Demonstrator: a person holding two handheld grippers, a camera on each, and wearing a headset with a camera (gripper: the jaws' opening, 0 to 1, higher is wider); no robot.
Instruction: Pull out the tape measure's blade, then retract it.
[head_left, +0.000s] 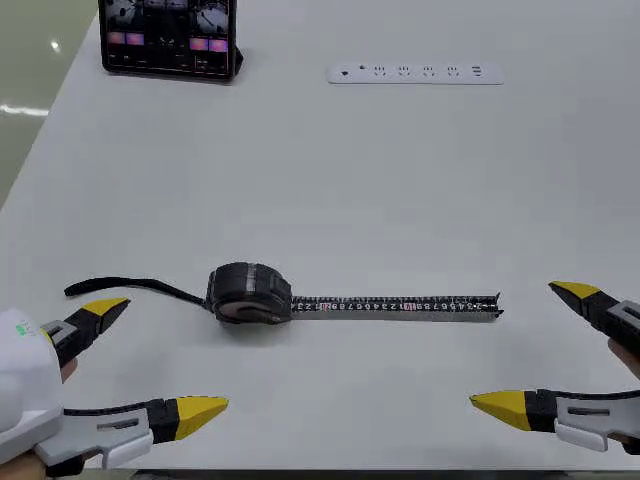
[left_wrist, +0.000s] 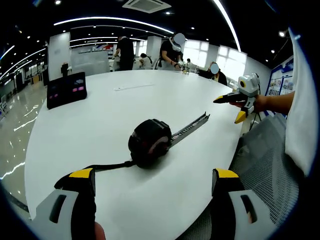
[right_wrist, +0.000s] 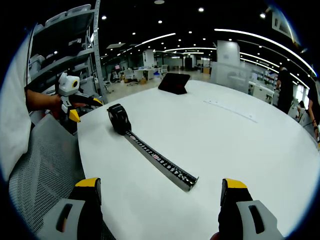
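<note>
Now, 1 round black tape measure (head_left: 250, 294), its blade (head_left: 400, 305) out toward 3 o'clock; yellow-tipped left gripper (head_left: 175, 352) at 7, right gripper (head_left: 512, 345) at 5, those 2 both gaping.

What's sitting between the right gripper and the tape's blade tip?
Nothing: only bare table lies between the right gripper and the blade tip, as the right gripper view shows.

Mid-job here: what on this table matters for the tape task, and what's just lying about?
For the job: tape measure, its pulled-out blade, left gripper, right gripper, both open.
Lying about: power strip, black tablet, both on the far side.
</note>
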